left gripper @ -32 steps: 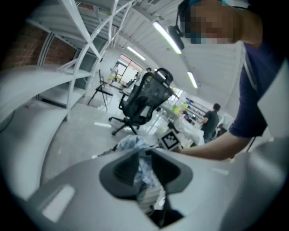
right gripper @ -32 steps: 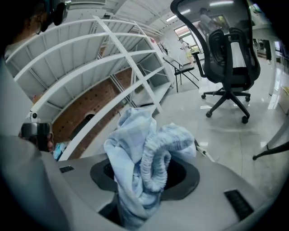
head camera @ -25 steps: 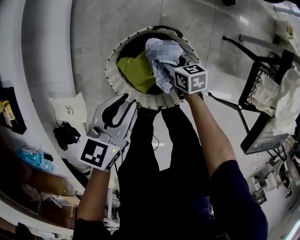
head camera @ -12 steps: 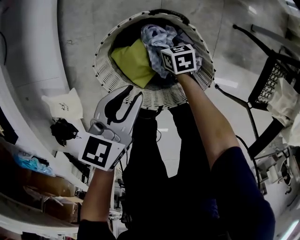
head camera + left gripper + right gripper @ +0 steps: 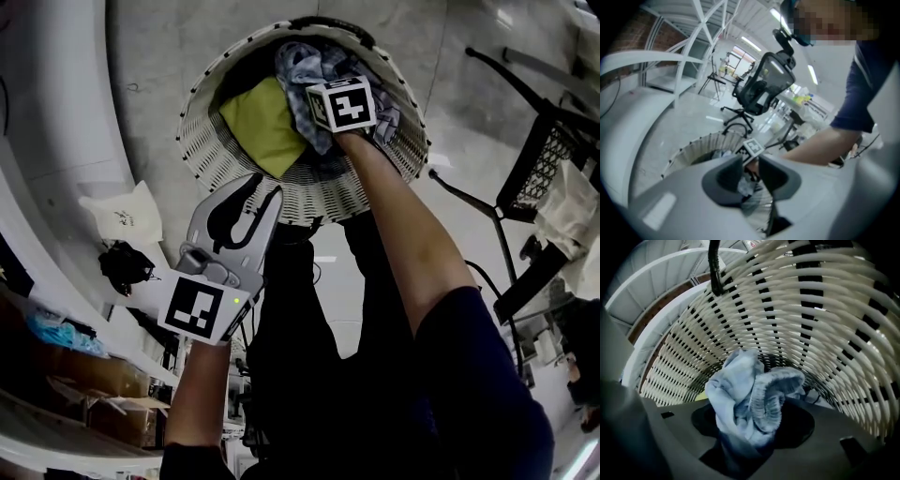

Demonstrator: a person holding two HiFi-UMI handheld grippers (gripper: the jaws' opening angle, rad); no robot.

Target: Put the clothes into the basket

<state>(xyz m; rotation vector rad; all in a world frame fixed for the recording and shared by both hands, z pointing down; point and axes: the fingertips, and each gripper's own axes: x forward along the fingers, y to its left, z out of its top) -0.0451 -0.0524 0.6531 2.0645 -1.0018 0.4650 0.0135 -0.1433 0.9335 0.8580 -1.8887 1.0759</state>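
Observation:
The white woven basket [image 5: 309, 199] stands on the floor in front of my legs and holds a yellow-green garment [image 5: 258, 127] and a light blue garment [image 5: 300, 58]. My right gripper reaches down inside it; in the head view only its marker cube [image 5: 339, 105] shows. In the right gripper view the right gripper [image 5: 752, 427] has its jaws opening, with the bunched light blue garment [image 5: 750, 394] still standing between them, surrounded by the basket wall [image 5: 797, 310]. My left gripper [image 5: 265, 189] hovers just outside the near rim, jaws slightly apart with nothing between them [image 5: 750, 171].
A black chair frame [image 5: 544, 159] draped with white cloth [image 5: 572, 202] stands at the right. A white bag [image 5: 122, 216] and a black bundle [image 5: 127, 267] lie on the floor at the left, beside a curved white table edge [image 5: 56, 141]. An office chair [image 5: 764, 89] stands beyond the basket.
My right gripper has sunk deeper into the basket with the light blue garment. The left gripper has come down a little toward the basket's near rim.

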